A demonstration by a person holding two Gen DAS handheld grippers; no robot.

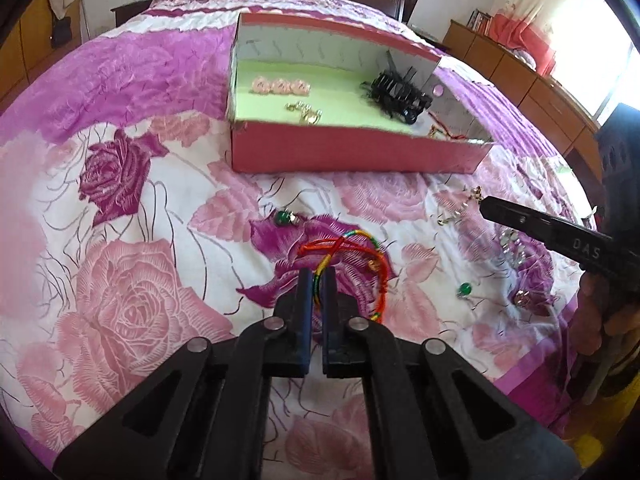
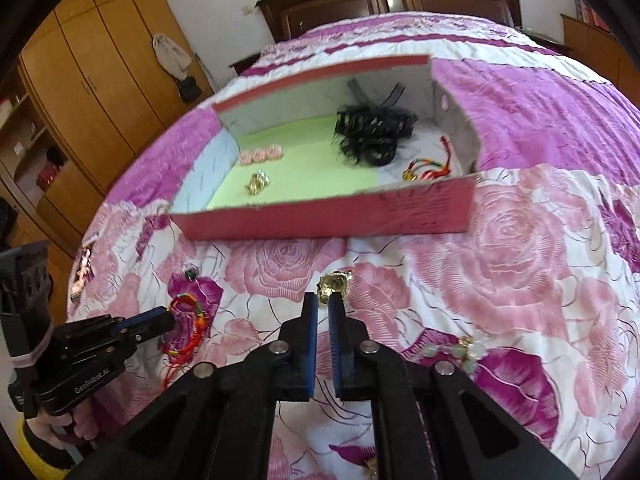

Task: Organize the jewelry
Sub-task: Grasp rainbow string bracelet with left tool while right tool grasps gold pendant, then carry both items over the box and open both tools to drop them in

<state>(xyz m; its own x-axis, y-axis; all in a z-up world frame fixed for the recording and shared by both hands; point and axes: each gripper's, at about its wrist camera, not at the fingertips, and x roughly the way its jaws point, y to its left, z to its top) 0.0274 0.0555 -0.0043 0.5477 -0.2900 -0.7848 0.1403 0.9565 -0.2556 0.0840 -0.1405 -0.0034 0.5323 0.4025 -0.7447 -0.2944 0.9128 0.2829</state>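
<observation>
Left gripper (image 1: 319, 276) clamped narrow on a rainbow cord bracelet (image 1: 352, 256), low over the rose bedspread (image 1: 132, 200); right gripper (image 2: 324, 300) pinched on a gold earring (image 2: 333, 282), just short of the red box (image 2: 320, 216)

Inside the box: pink flowers (image 2: 260, 155), gold piece (image 2: 258, 182), black hair clip (image 2: 372, 132), another cord bracelet (image 2: 430, 168)

Loose on the bedspread: green bead earring (image 1: 465, 290), pale bead piece (image 2: 460, 354)

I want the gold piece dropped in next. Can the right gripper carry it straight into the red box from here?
Probably yes. The right gripper is shut on the gold piece, and only bare bedspread lies between it and the red box, whose top is open and near wall low.
</observation>
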